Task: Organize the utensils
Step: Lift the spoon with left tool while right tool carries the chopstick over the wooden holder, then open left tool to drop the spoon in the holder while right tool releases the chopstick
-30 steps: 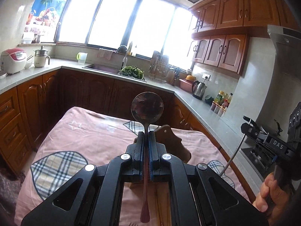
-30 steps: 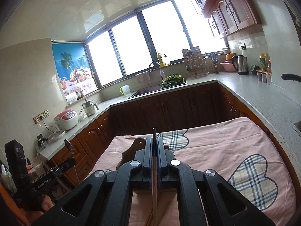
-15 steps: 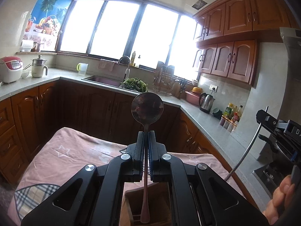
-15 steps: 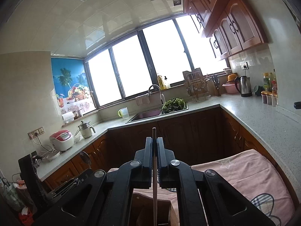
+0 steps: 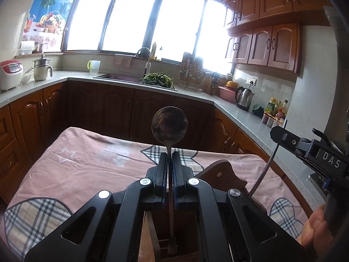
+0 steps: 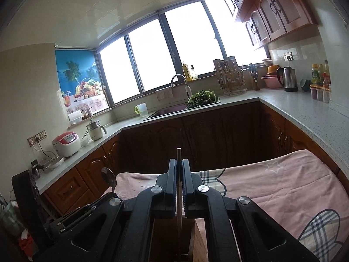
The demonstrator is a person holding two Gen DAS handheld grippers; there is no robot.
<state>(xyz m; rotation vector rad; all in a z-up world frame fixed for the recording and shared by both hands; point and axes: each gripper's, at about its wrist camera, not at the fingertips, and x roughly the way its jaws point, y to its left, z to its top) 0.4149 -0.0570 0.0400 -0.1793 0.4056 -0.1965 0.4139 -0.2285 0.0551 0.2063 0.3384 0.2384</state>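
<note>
My left gripper [image 5: 169, 155] is shut on a metal spoon [image 5: 169, 125], bowl up, handle end hanging down into a wooden utensil holder [image 5: 220, 175] below the jaws. My right gripper [image 6: 179, 162] is shut on a thin chopstick [image 6: 178, 152], held upright, its lower end inside the same wooden holder [image 6: 199, 242]. In the left wrist view the right gripper [image 5: 283, 136] shows at the right with the chopstick [image 5: 264, 172] slanting down to the holder. In the right wrist view the left gripper [image 6: 109, 193] and spoon [image 6: 108, 176] show at lower left.
The holder stands on a table with a pink cloth [image 5: 87, 161] with plaid hearts. Dark wood cabinets and a grey counter [image 5: 196, 96] ring the table, with a sink [image 5: 122, 77], greens, kettle [image 5: 244, 97] and rice cooker [image 5: 9, 74].
Both grippers have come down over the wooden holder after a lift. The spoon handle and chopstick tip now reach into the holder. Both stay shut.
</note>
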